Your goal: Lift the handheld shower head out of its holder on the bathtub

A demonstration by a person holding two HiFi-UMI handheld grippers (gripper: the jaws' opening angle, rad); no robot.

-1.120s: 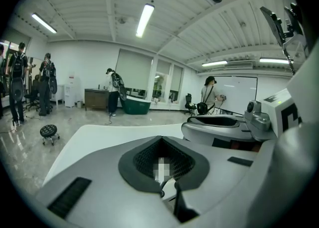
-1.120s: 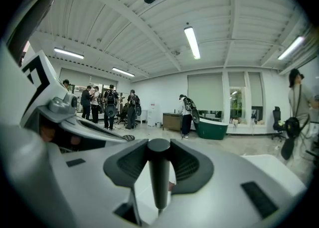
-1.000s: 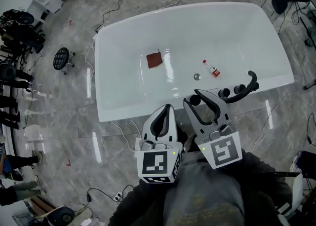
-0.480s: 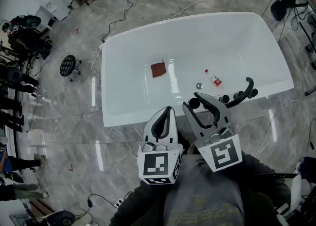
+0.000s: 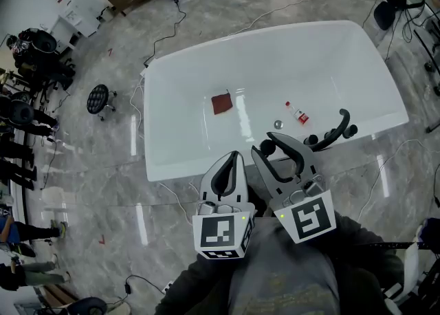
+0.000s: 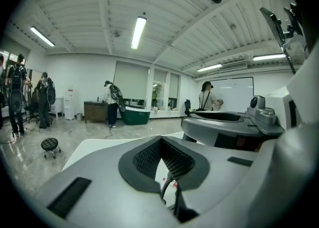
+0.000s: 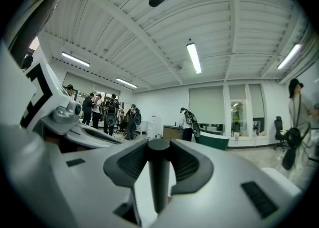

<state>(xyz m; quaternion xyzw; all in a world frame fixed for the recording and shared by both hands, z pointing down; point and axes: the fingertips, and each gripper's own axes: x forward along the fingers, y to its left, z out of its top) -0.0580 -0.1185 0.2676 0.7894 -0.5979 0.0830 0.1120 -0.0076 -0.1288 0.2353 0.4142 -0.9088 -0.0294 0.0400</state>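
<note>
The black handheld shower head (image 5: 336, 128) rests in its holder on the near right rim of the white bathtub (image 5: 179, 66), with black knobs (image 5: 310, 139) beside it. My right gripper (image 5: 273, 144) hangs over the near rim, left of the shower head and apart from it. A dark upright rod (image 7: 159, 177) stands between its pads, which touch it on both sides; I cannot tell what the rod is. My left gripper (image 5: 233, 158) is shut and empty (image 6: 160, 141), just left of the right one.
Inside the tub lie a red cloth (image 5: 221, 104), a small red-labelled bottle (image 5: 298, 113) and a round drain (image 5: 278, 124). Cables trail across the marble floor. A black stool (image 5: 98, 98) stands to the left, and several people stand at the room's left edge.
The head view has shifted, so the tub sits lower and a little smaller in frame. Both grippers keep nearly the same place and the same jaw state.
</note>
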